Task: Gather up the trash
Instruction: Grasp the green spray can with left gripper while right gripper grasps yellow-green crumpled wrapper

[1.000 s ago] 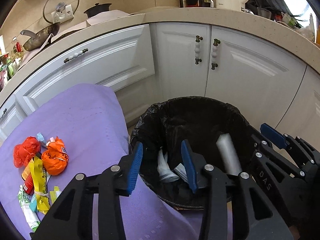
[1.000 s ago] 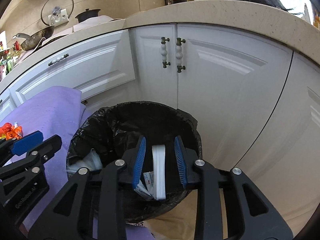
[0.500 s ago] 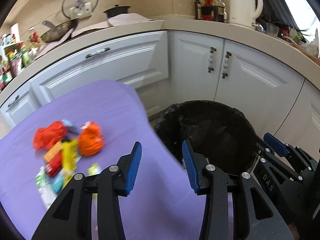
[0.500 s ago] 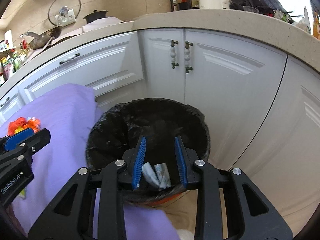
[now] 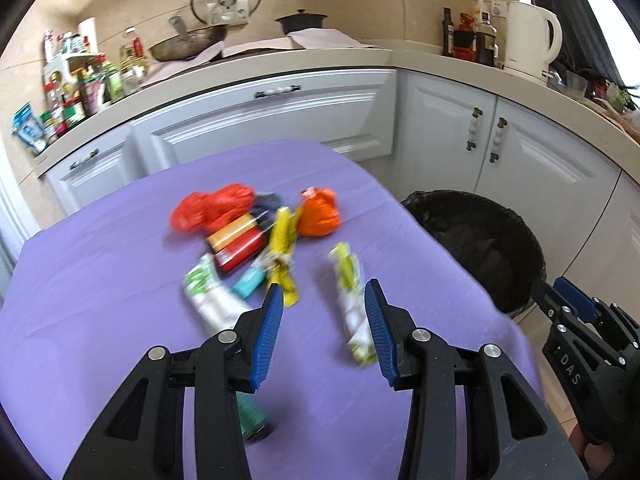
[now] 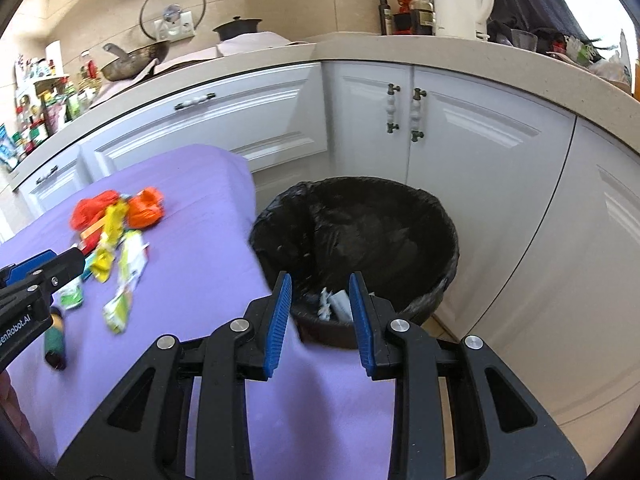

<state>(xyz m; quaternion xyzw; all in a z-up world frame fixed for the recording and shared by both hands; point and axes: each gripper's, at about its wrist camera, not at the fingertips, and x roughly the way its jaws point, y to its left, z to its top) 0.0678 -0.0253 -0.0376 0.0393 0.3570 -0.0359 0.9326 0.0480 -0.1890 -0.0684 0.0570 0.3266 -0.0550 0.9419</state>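
Trash lies in a heap on the purple table point(image 5: 100, 280): a red bag point(image 5: 212, 212), an orange bag point(image 5: 320, 216), a yellow wrapper point(image 5: 280, 240), a red and orange box point(image 5: 236, 244) and a green-white wrapper point(image 5: 348, 296). My left gripper point(image 5: 324, 300) hovers open above the table's near side; that wrapper shows between its fingers without touching them. My right gripper point(image 6: 320, 284) is open by a narrow gap, empty, over the near rim of the black-lined bin point(image 6: 400, 200). White scraps point(image 6: 334, 302) lie inside the bin. The heap point(image 6: 116, 220) sits to its left.
White cabinets point(image 6: 460, 152) stand behind the bin, under a counter with a kettle point(image 5: 528, 36), bottles and a pan. A dark green cylinder point(image 5: 252, 420) lies on the table under the left gripper. The bin point(image 5: 480, 240) stands right of the table's edge.
Both grippers have swung left and back from above the bin toward the table. The trash heap now lies ahead of the left gripper. White pieces seen falling earlier rest in the bin.
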